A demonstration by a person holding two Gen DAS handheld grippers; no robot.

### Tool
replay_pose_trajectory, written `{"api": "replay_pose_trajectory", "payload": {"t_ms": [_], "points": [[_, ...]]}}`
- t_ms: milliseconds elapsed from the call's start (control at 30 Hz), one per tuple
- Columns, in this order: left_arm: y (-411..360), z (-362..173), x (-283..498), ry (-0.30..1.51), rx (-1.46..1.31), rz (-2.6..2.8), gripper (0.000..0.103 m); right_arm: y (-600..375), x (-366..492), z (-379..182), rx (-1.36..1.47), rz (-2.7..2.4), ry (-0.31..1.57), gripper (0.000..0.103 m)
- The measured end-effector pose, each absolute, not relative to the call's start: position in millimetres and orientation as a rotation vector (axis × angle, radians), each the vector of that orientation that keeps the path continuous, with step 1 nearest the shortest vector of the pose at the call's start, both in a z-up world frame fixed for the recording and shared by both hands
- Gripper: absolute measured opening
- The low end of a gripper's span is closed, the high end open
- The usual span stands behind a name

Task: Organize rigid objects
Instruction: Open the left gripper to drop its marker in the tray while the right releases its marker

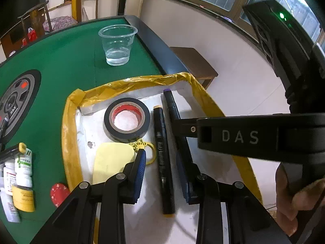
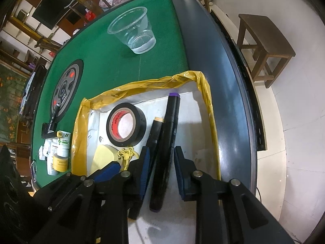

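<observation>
A white tray with yellow tape rim [image 1: 126,85] [image 2: 142,83] sits on the green table. In it lie a black tape roll [image 1: 127,120] [image 2: 126,127], a pale yellow tag with a yellow keyring [image 1: 113,160] [image 2: 105,156], a yellow-capped black marker [image 1: 163,158] [image 2: 155,134] and a purple-capped black marker [image 1: 172,105] [image 2: 166,148]. My left gripper [image 1: 162,172] is open over the yellow-capped marker. My right gripper [image 2: 161,172] is open with its jaws either side of the purple-capped marker; its body crosses the left wrist view [image 1: 254,136].
A clear plastic cup [image 1: 117,44] [image 2: 134,30] stands beyond the tray. Small medicine bottles [image 1: 20,174] [image 2: 59,154], a red chip [image 1: 59,193] and a black pen [image 2: 53,118] lie left of the tray. The table's dark edge [image 2: 223,81] and a wooden stool [image 2: 264,46] are at right.
</observation>
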State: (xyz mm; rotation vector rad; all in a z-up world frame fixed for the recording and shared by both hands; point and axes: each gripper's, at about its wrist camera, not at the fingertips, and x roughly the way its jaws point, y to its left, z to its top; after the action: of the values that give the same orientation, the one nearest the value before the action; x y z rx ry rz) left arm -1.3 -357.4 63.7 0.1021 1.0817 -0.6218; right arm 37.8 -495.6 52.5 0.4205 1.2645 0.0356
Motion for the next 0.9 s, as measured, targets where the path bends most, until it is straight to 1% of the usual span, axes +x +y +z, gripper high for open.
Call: {"api": "replay_pose_trajectory", "payload": {"t_ms": [167,200,267,367,500,567,733,800,867,900], "points": [[-344.7,84.7,-14.9,1.019,0.124,-0.634,0.032,-495.3,21.8,65.7,0.441,0.036,1.226,0.023],[-342.0,87.6,-17.4,1.007,0.128,-0.633,0.033,-493.9,19.6,68.5,0.444,0.041,1.219,0.023],[-333.5,97.1,-23.5,0.974,0.135,-0.627,0.041,-489.6,14.1,75.6,0.457,0.057,1.199,0.024],[-321.4,108.8,-30.7,0.921,0.150,-0.614,0.043,-474.9,7.6,87.1,0.464,0.095,1.171,0.029],[-302.2,122.4,-40.7,0.851,0.176,-0.593,0.044,-452.0,4.9,99.0,0.449,0.143,1.149,0.029],[-291.5,127.5,-46.1,0.817,0.191,-0.575,0.052,-437.3,3.9,104.9,0.436,0.169,1.140,0.033],[-259.0,135.1,-54.8,0.776,0.207,-0.531,0.056,-405.7,2.7,111.7,0.414,0.220,1.138,0.039],[-247.2,136.4,-58.0,0.760,0.213,-0.511,0.061,-393.9,2.5,113.0,0.412,0.246,1.142,0.040],[-232.3,138.0,-60.1,0.751,0.212,-0.481,0.069,-380.7,2.3,114.8,0.397,0.268,1.146,0.041],[-227.1,138.0,-60.6,0.751,0.206,-0.475,0.072,-374.2,2.4,115.6,0.393,0.279,1.146,0.043]]}}
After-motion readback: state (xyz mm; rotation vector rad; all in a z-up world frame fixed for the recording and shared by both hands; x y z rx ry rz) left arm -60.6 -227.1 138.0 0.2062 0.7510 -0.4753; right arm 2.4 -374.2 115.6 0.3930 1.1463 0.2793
